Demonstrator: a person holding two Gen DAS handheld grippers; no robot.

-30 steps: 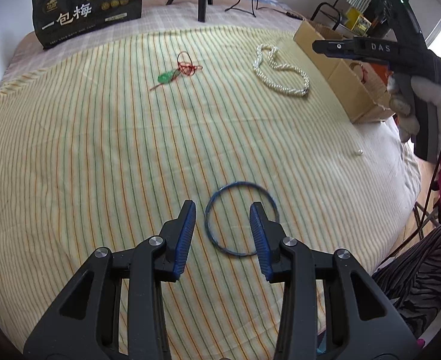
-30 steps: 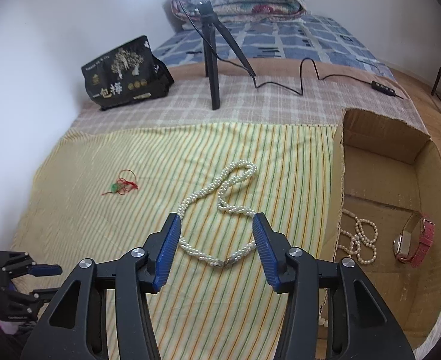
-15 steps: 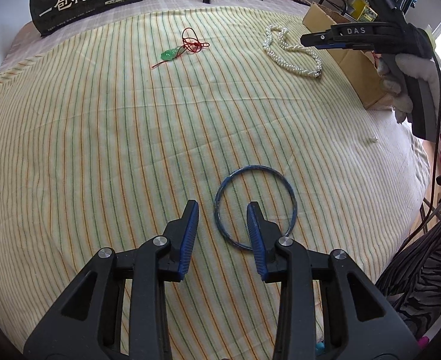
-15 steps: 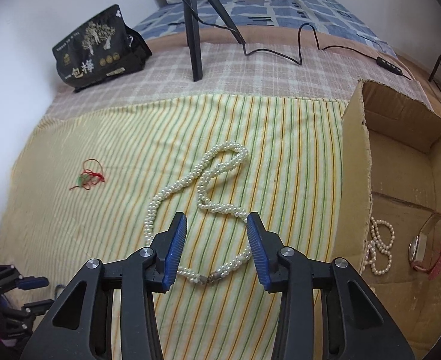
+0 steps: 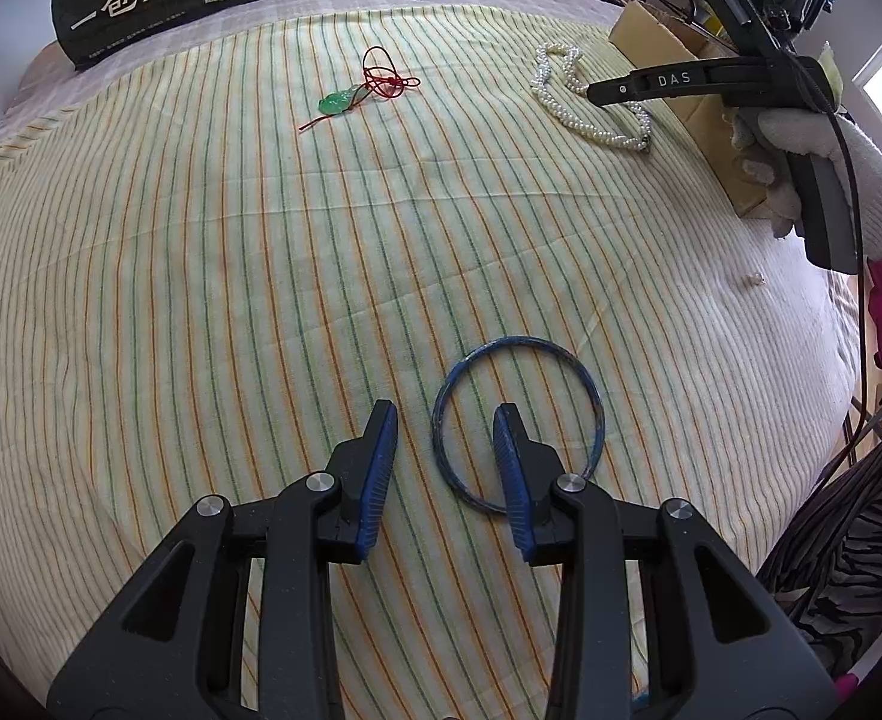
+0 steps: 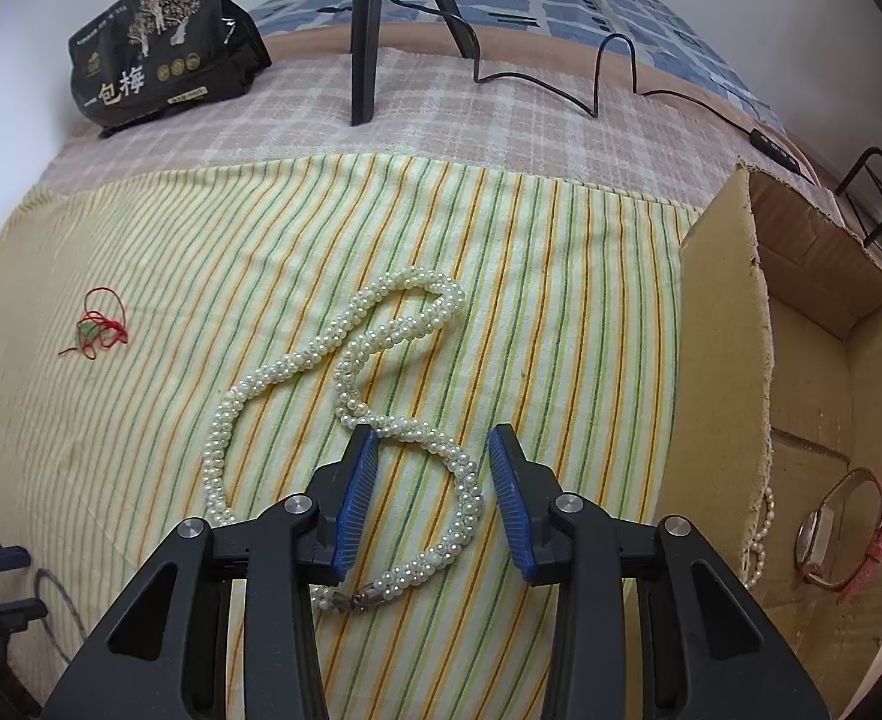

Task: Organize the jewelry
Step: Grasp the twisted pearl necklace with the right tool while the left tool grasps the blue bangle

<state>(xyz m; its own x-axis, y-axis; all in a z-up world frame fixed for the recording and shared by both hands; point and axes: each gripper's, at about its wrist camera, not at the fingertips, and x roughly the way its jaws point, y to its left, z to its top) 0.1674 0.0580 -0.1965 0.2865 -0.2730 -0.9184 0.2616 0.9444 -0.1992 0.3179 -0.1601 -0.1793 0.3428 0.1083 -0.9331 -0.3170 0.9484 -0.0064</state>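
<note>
Straddling the blue bangle (image 5: 519,420) rim, left tool (image 5: 444,426) gapes.

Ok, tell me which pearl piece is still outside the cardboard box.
The long braided white pearl necklace, looped on the striped yellow cloth under the open right gripper. The thinner pearl strand already lies inside the cardboard box.

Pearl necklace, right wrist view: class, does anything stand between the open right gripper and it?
Nothing visible does. The right gripper hangs open over the pearl necklace, a strand of it showing between the fingers on the striped cloth.
</note>
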